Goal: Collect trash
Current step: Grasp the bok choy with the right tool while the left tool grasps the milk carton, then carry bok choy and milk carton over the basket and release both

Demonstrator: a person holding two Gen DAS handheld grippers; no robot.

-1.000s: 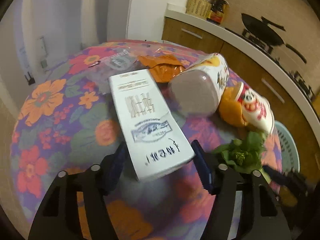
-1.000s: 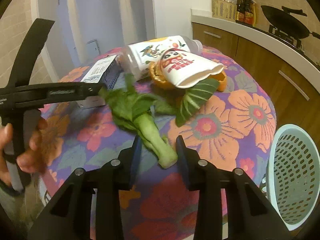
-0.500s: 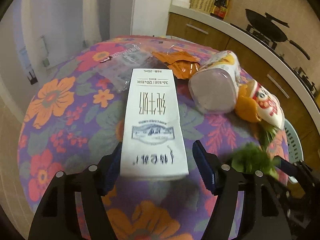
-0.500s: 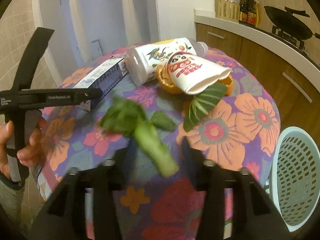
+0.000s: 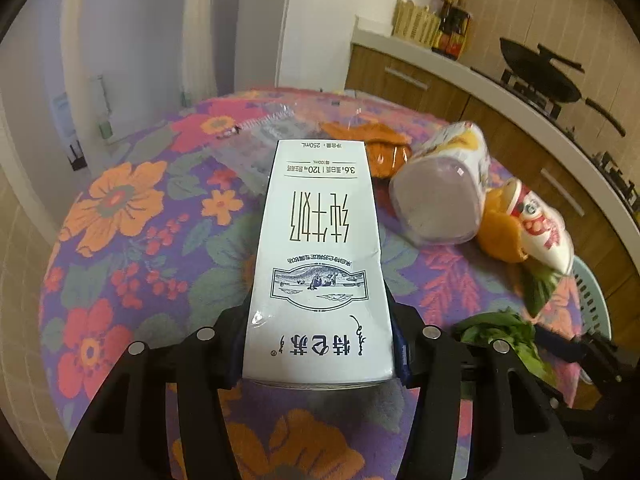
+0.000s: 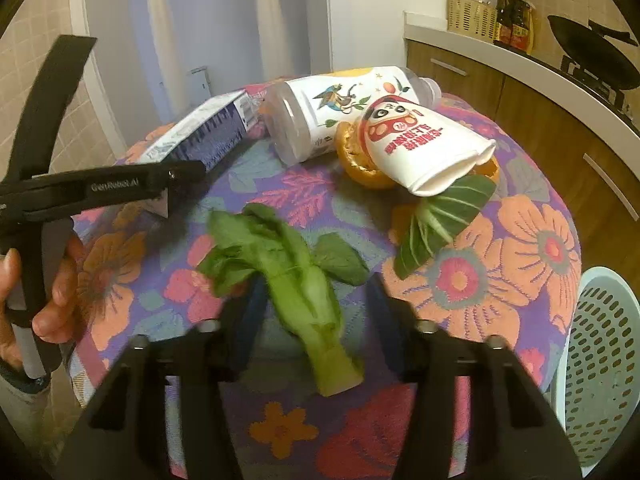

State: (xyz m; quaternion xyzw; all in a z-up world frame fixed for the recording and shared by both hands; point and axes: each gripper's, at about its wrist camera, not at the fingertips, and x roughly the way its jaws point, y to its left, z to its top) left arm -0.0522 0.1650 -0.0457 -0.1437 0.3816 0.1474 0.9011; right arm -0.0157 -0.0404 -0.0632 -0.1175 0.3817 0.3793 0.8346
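Kitchen cabinets and a stove line the far wall, and a round tabletop (image 6: 532,240) under a flowered cloth carries the litter.

The left tongs (image 5: 318,344) are pinching the near end of a white milk carton (image 5: 318,248), one finger against each narrow side. Whether the carton rests on the cloth or is just lifted off it I cannot tell. The right tongs (image 6: 316,316) are spread, with a leafy green vegetable (image 6: 296,280) lying between the fingers, its cut stem toward the camera; neither finger clearly touches it.

Risks, as I judge them: the carton is held at one end only, so its long free end could sag or swing and knock the clear plastic bottle (image 5: 440,196) lying just beside it. The vegetable is limp and uneven; if the fingers meet on the loose leaves rather than the firm stalk, it may tear or slip out. The pale blue perforated basket (image 6: 596,364) stands beside the table edge, below the tabletop, so anything released early would fall on the cloth or the floor.

The carton is a slim box, printed in dark characters, its faces flat and undented. Beyond it lie a squashed paper cup (image 6: 420,148) on orange peel (image 6: 356,160), and a single loose leaf (image 6: 440,220).
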